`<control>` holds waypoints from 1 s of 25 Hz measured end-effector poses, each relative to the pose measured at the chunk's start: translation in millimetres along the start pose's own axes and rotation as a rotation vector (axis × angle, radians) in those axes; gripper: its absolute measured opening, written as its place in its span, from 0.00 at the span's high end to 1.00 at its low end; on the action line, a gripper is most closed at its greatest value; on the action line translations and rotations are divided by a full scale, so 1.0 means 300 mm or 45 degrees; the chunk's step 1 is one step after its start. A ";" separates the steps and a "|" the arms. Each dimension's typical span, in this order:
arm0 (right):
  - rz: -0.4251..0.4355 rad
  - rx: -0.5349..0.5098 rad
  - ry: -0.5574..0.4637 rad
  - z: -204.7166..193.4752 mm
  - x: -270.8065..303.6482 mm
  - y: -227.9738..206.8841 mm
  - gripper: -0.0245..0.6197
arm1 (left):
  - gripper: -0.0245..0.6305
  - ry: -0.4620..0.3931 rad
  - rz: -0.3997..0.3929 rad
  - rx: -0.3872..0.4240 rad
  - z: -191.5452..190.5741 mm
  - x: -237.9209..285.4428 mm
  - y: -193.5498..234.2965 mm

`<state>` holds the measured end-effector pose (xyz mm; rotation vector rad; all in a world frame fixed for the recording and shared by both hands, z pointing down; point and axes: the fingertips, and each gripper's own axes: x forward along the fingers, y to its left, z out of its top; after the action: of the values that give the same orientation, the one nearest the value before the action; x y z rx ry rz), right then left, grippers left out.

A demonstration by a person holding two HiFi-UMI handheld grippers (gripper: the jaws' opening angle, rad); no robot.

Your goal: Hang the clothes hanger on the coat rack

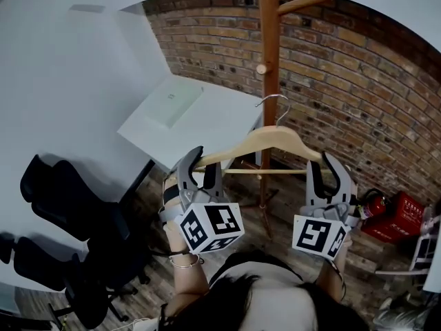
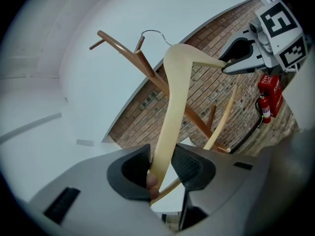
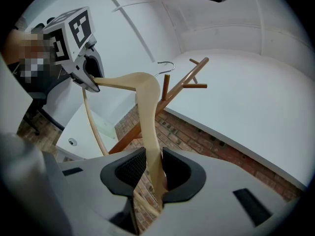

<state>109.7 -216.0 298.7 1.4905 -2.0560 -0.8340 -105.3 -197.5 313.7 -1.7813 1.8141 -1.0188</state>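
Note:
A pale wooden clothes hanger (image 1: 265,141) with a metal hook (image 1: 274,102) hangs level in the air between my two grippers. My left gripper (image 1: 202,165) is shut on its left end, my right gripper (image 1: 328,167) on its right end. The hook sits just in front of the brown wooden coat rack pole (image 1: 269,47), below a short peg (image 1: 262,68), and touches nothing that I can see. In the left gripper view the hanger arm (image 2: 174,97) runs up from between the pads (image 2: 162,168). The right gripper view shows the other arm (image 3: 147,112) pinched between its pads (image 3: 153,173), with the rack (image 3: 172,90) behind.
A white desk (image 1: 227,119) stands left of the rack against the brick wall (image 1: 358,81). Black office chairs (image 1: 69,205) are at lower left. A fire extinguisher (image 1: 372,204) and a red box (image 1: 403,216) lie on the floor at right. The rack's feet (image 1: 265,198) spread below the hanger.

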 end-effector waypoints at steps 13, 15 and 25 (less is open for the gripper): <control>-0.008 -0.004 0.005 0.029 0.075 -0.011 0.78 | 0.76 -0.013 -0.013 -0.002 0.008 0.074 0.049; -0.018 -0.008 0.007 0.034 0.088 -0.017 0.78 | 0.76 -0.019 -0.016 -0.004 0.011 0.090 0.055; -0.046 -0.016 0.013 0.053 0.150 -0.041 0.78 | 0.76 -0.043 -0.028 -0.007 0.028 0.157 0.084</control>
<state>93.7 -258.3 279.5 1.5263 -2.0185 -0.8493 -121.7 -247.2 299.5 -1.8143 1.7827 -0.9870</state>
